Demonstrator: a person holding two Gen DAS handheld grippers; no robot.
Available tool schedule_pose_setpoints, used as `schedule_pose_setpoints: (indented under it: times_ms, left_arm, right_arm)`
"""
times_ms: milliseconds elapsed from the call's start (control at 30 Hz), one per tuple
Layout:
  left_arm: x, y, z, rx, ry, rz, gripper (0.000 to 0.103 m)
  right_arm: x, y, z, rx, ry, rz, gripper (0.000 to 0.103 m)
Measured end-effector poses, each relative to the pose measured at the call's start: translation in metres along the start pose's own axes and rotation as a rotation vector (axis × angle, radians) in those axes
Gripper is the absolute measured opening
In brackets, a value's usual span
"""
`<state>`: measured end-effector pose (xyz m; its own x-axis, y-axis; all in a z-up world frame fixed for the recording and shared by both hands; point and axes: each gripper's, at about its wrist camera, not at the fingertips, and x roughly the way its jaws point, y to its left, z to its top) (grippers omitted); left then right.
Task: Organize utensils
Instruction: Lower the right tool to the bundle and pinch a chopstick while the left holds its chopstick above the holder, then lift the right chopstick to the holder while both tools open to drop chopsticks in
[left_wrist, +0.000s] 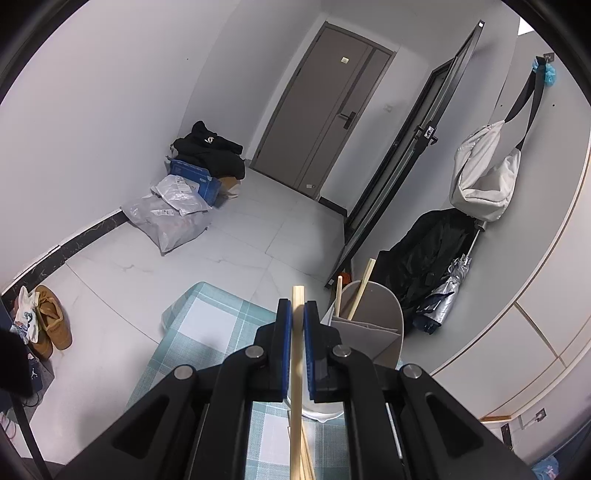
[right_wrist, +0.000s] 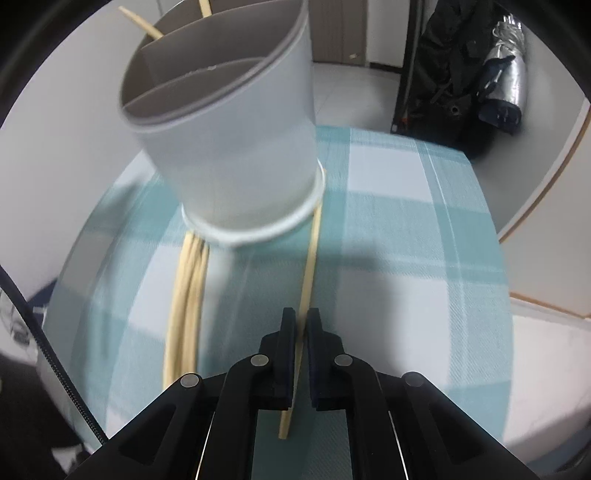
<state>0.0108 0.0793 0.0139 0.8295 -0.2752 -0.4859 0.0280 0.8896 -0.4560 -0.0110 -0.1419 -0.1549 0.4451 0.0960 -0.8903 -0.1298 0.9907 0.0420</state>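
Note:
A pale wooden chopstick (left_wrist: 297, 295) sticks up between the blue pads of my left gripper (left_wrist: 297, 312), which is shut on it. Just right of it stands the grey divided utensil holder (left_wrist: 373, 325) with two chopsticks (left_wrist: 364, 284) in a far compartment. In the right wrist view the holder (right_wrist: 236, 147) stands on the teal checked tablecloth (right_wrist: 406, 258). My right gripper (right_wrist: 301, 319) points down at the cloth and is shut on a single chopstick (right_wrist: 312, 243) that runs toward the holder's base. A bundle of several chopsticks (right_wrist: 184, 295) lies to its left.
The table's far edge (left_wrist: 207, 291) drops to a tiled floor. Parcels and a blue box (left_wrist: 184, 199) sit by the wall, brown shoes (left_wrist: 51, 321) at left. A closed door (left_wrist: 321, 110), a hanging white bag (left_wrist: 484, 173) and a folded umbrella (left_wrist: 447, 291) are beyond the table.

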Motion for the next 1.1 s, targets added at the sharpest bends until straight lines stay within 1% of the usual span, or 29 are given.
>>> schedule_pose_setpoints:
  times_ms: [100,200,333,367,400,433,500,533,633,700,800,867,900,933,1033,1100]
  left_arm:
    - [-0.002,-0.002,0.0,0.005,-0.005,-0.007,0.003]
    - [-0.002,-0.002,0.0,0.004,-0.003,-0.012,0.003]
    - [0.0,-0.001,-0.001,0.004,0.008,-0.01,0.003]
    - [0.0,-0.001,-0.001,0.005,0.009,-0.009,0.003]
    - [-0.001,0.0,-0.001,0.006,0.009,-0.008,0.003]
    - [-0.001,-0.001,-0.001,0.008,0.01,-0.007,0.003]
    - [-0.001,0.0,-0.002,0.012,0.014,-0.005,0.003]
    - [0.0,0.0,-0.003,0.015,0.016,-0.002,0.003]
    - [0.002,-0.001,-0.005,0.026,0.019,0.001,0.003]
    - [0.002,-0.002,-0.005,0.035,0.021,-0.007,0.003]
    - [0.003,-0.004,-0.006,0.054,0.023,-0.017,0.003]
    - [0.004,-0.006,-0.007,0.071,0.025,-0.018,0.003]
    - [0.004,-0.006,-0.007,0.077,0.028,-0.019,0.003]
    - [0.005,-0.007,-0.008,0.082,0.032,-0.02,0.003]
    - [0.007,-0.009,-0.009,0.103,0.046,-0.013,0.003]
    - [0.008,-0.012,-0.01,0.121,0.061,-0.014,0.003]
  right_arm:
    - [-0.014,-0.013,-0.018,0.004,0.082,0.04,0.004]
    - [-0.028,-0.02,-0.038,-0.028,0.156,0.077,0.004]
    - [-0.037,-0.015,-0.051,-0.106,0.199,0.096,0.008]
    - [-0.038,-0.013,-0.05,-0.121,0.194,0.098,0.008]
    - [-0.038,-0.012,-0.046,-0.132,0.176,0.098,0.012]
    - [-0.035,-0.012,-0.04,-0.139,0.164,0.098,0.019]
    - [-0.028,-0.009,-0.024,-0.156,0.119,0.084,0.028]
    - [-0.029,-0.002,-0.023,-0.158,0.11,0.077,0.027]
    - [-0.01,-0.002,-0.001,-0.145,0.102,0.062,0.027]
    - [0.002,-0.001,0.011,-0.134,0.087,0.027,0.027]
    - [0.007,-0.001,0.022,-0.118,0.066,0.018,0.027]
    - [0.01,-0.002,0.026,-0.108,0.06,0.011,0.019]
    - [0.011,-0.002,0.028,-0.107,0.056,0.005,0.012]
    - [0.011,0.002,0.027,-0.112,0.048,-0.004,0.007]
    - [0.012,0.004,0.03,-0.09,0.036,0.029,0.006]
    - [0.01,-0.004,0.03,-0.065,0.02,0.047,0.006]
